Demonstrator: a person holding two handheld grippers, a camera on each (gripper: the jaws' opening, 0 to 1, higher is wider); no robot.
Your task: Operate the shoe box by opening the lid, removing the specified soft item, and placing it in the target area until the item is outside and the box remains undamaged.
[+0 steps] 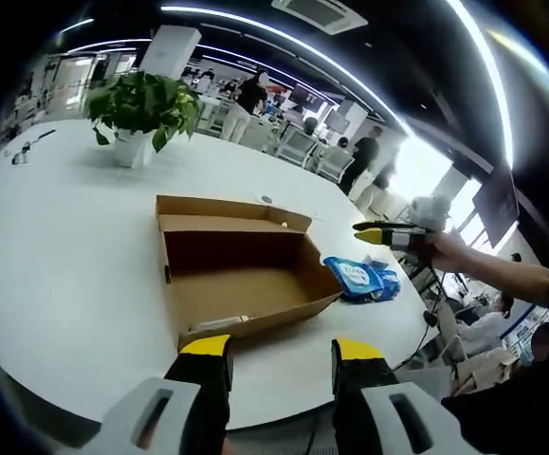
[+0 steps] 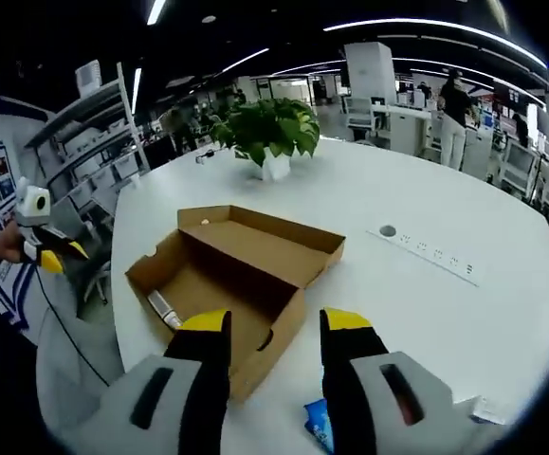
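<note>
The soft blue packet (image 1: pixel 361 279) already lies on the round white table (image 1: pixel 65 265) just beside the open brown cardboard shoe box (image 1: pixel 241 275), so I'm lifting both empty, parted grippers, left (image 1: pixel 282 353) and right (image 2: pixel 265 327), clear of its walls.

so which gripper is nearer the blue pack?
Right. The right gripper hangs open just above the blue pack, which lies on the table beside the open box. The left gripper, also open, sits across the box's near corner.
</note>
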